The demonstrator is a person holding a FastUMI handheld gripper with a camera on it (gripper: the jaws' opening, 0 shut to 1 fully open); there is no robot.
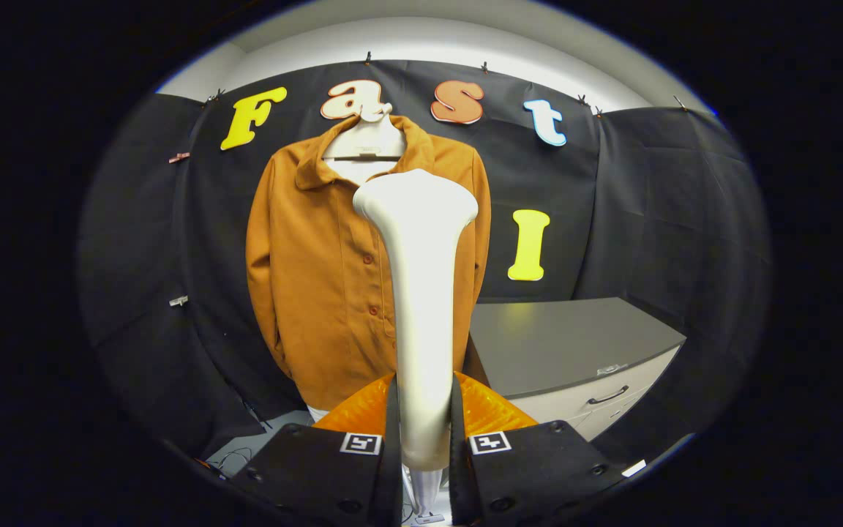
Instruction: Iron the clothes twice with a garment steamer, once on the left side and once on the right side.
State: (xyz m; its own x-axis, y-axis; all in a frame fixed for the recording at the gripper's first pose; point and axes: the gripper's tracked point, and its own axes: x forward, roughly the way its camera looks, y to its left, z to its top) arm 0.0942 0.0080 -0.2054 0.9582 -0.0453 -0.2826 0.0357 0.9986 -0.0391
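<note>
A white garment steamer (421, 293) stands upright between my fingers, its handle pressed from both sides and its wide head up at the jacket's chest. My gripper (424, 424) is shut on that handle. Beyond the steamer hangs a brown button-up jacket (319, 278) on a white hanger (364, 143) against the black cloth wall. The steamer's head covers the jacket's middle and part of its right half; the left half with the buttons shows in full. There is a gap between the steamer head and the fabric that I cannot judge.
A grey-topped cabinet (568, 337) with white drawers stands to the right of the jacket, close to its hem. Cables lie on the floor (246, 454) below the jacket at the left.
</note>
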